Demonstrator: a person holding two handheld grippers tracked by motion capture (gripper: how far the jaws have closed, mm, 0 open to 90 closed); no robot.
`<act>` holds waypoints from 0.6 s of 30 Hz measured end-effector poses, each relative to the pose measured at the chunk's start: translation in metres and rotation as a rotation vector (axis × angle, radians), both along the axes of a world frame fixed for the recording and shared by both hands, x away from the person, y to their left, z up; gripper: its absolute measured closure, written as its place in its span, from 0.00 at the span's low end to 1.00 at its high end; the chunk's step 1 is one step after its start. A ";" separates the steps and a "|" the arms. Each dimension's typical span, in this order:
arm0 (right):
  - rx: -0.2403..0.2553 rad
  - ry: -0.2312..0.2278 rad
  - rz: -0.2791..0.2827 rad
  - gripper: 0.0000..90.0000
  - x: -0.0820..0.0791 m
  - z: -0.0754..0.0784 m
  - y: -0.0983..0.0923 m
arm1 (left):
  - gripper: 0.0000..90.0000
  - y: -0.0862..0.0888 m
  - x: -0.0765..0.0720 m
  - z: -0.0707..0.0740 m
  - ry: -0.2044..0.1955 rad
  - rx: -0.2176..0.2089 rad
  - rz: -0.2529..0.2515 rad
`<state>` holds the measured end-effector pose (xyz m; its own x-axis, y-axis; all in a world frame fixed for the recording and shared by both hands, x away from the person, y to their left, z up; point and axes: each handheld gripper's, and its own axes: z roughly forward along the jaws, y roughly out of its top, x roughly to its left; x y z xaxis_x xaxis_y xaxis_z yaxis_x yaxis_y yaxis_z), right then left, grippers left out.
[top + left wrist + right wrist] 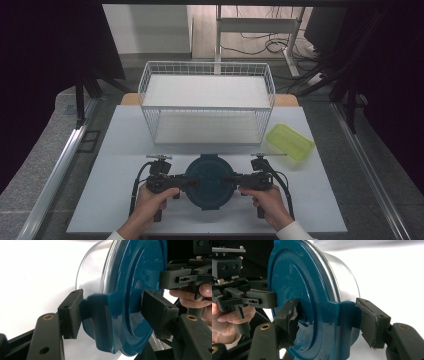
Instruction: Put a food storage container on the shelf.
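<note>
Centrally, near the front edge of the white surface (100, 165), a round clear container with a dark teal lid (210, 181) sits between the two hands. The left tool (192, 183) straddles the lid's left latch tab (96, 315): one jaw lies against the tab's outer face, the other on the lid's top, so the left tool is clamped on the lid. The right tool (227, 179) does likewise on the opposite latch tab (345, 322), one pad on the lid's top, the other on the tab's outer face; it too is clamped on the lid. Behind the container stands a white wire basket (207, 102) with two levels, and a yellow-green box (290, 141) lies to its right, well apart from the container.

Step in hand, as judged: a two-handed grip on the lid's edges, either to lift the whole container or to free the latches. A lift toward the basket would call for both hands rising together and level, with even pressure, so the lid does not tilt or slip from one side.
</note>
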<state>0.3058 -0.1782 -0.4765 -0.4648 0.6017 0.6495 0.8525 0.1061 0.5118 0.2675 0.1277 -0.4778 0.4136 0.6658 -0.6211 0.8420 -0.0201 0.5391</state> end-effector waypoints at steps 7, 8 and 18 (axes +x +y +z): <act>-0.002 -0.025 0.005 0.42 0.000 0.009 0.001 | 0.40 0.001 0.001 0.008 -0.022 0.003 -0.006; -0.004 -0.028 0.005 0.42 0.000 0.010 0.001 | 0.40 0.000 0.002 0.008 -0.024 0.003 -0.008; -0.007 -0.050 -0.003 0.42 0.007 0.022 0.000 | 0.40 0.000 0.012 0.019 -0.043 -0.001 -0.014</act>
